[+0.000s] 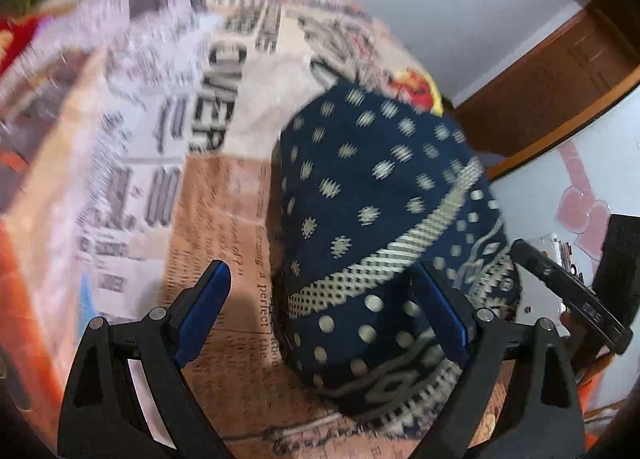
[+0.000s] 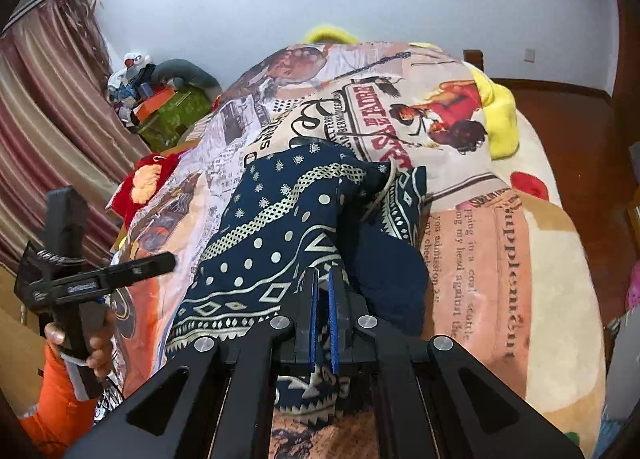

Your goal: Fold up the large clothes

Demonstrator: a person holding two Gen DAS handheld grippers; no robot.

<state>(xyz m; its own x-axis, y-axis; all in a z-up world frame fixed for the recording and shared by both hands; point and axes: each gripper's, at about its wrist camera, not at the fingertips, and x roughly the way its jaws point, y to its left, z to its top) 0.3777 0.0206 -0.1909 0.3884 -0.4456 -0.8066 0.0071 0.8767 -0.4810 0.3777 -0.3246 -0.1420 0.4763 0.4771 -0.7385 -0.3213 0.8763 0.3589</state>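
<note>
A navy garment with a cream dot and geometric pattern [image 2: 288,227] lies bunched on a newspaper-print bedspread [image 2: 472,227]. My right gripper [image 2: 323,291] is shut on the near edge of this garment, cloth pinched between its blue pads. In the left wrist view the same garment [image 1: 372,195] is heaped ahead and to the right. My left gripper [image 1: 324,279] is open, its right finger [image 1: 444,311] touching the cloth and its left finger [image 1: 204,307] over the bedspread. The left gripper also shows in the right wrist view [image 2: 132,271], held in a hand at the bed's left side.
A yellow blanket [image 2: 500,119] lies at the bed's far end. A red cushion [image 2: 148,179] sits at the left edge. Striped curtains [image 2: 48,131] and a cluttered green box [image 2: 172,111] stand left. A wooden floor [image 2: 560,119] runs along the right.
</note>
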